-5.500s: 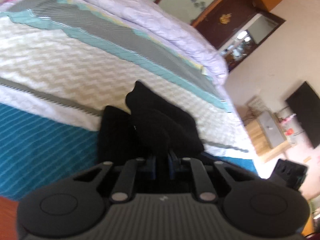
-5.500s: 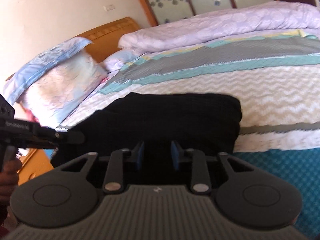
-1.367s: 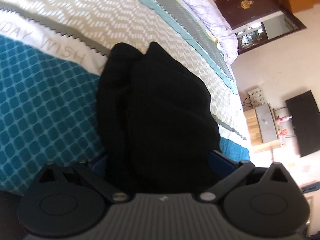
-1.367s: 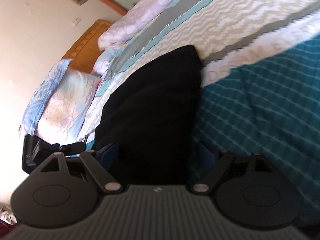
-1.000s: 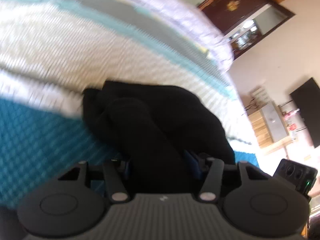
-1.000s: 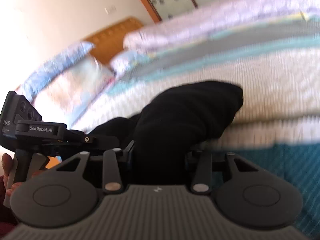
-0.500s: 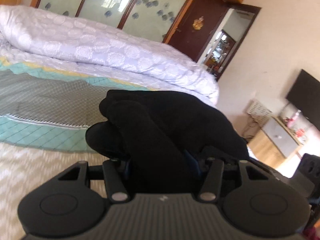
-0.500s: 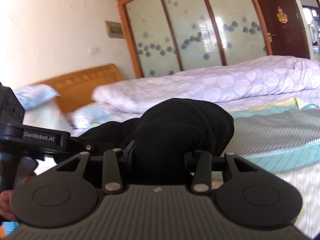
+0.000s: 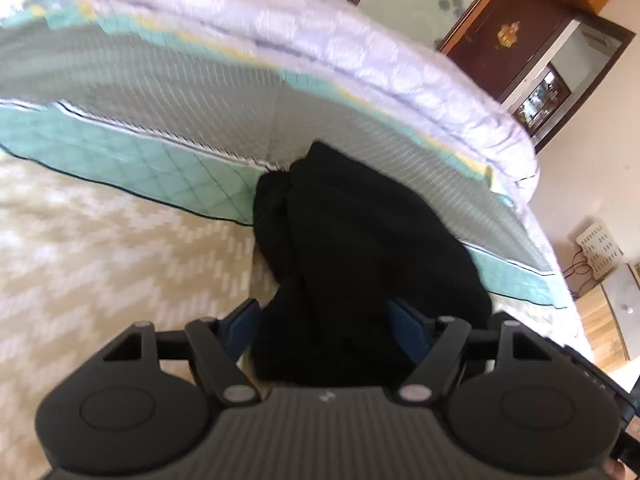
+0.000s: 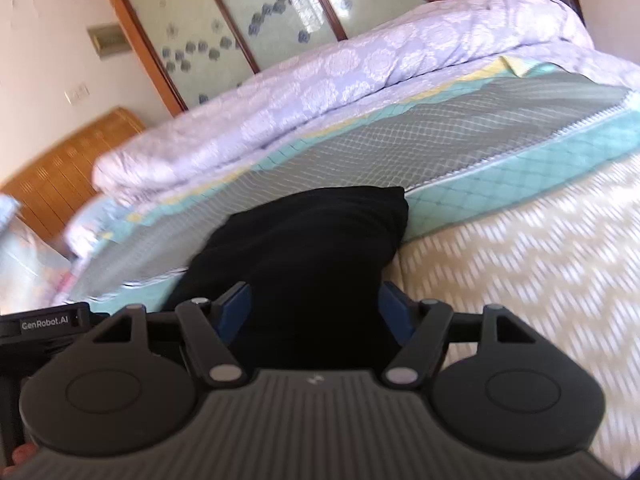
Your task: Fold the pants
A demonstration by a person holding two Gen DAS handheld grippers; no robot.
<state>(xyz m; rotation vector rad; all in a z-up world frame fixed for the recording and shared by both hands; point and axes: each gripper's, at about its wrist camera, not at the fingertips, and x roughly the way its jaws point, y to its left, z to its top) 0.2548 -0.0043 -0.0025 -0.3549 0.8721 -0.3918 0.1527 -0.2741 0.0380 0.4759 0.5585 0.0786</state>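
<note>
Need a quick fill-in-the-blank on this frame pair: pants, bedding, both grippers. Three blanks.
1. The folded pants are coloured ___.
2. The far end of the pants lies on the grey-and-teal quilted bedspread, while the rolled lilac floral duvet lies ___ them.
3. The jaws of the left gripper and right gripper are opening, with the ___ between them.

Missing: black; beyond; pants

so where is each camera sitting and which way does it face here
Left wrist: on the left gripper, looking down along its fingers across the bed toward a dark wooden door; its opening jaws flank the black pants.
Right wrist: on the right gripper, looking down its fingers toward the headboard and lilac quilt; jaws opening around the pants, with the other gripper's body and a fingertip at lower left.
Shared: the pants, the patterned bed cover, the quilt.
</note>
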